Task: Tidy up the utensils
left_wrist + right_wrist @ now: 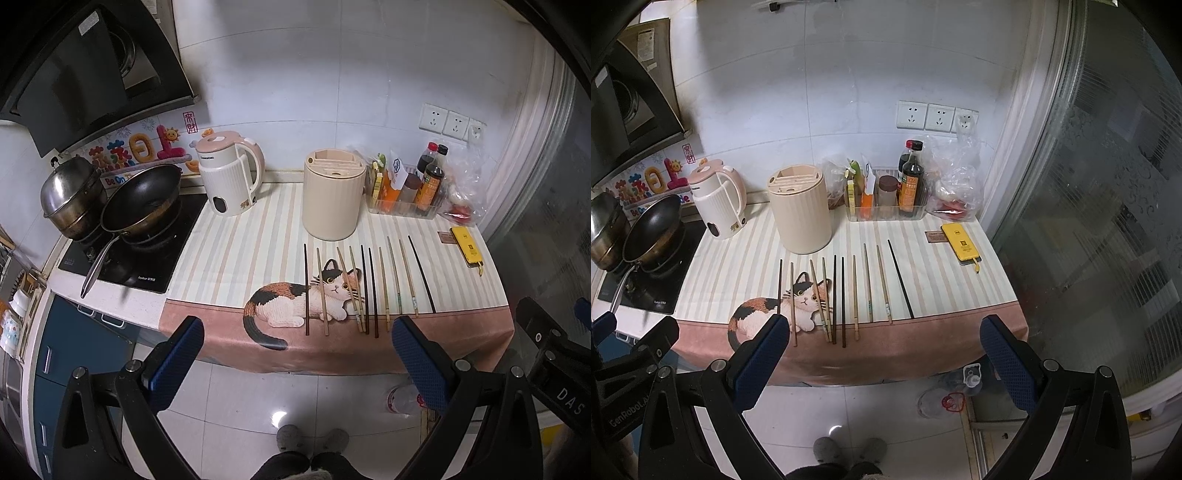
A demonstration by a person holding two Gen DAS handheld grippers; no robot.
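Note:
Several chopsticks [364,288] lie side by side on the cat-print mat [236,254], some dark, some pale wood; they also show in the right wrist view [846,295]. A cream slotted utensil holder [332,194] stands upright behind them, also seen in the right wrist view [800,208]. My left gripper [297,354] is open and empty, held in front of the counter edge, short of the chopsticks. My right gripper [882,354] is open and empty, likewise in front of the counter edge.
A pink-and-white kettle [231,173] stands left of the holder. A wok [142,199] and steel pot [72,195] sit on the stove. A clear tray of sauce bottles [886,199], a plastic bag [955,184] and a yellow device [960,242] are at the right. A glass door [1089,221] borders the counter.

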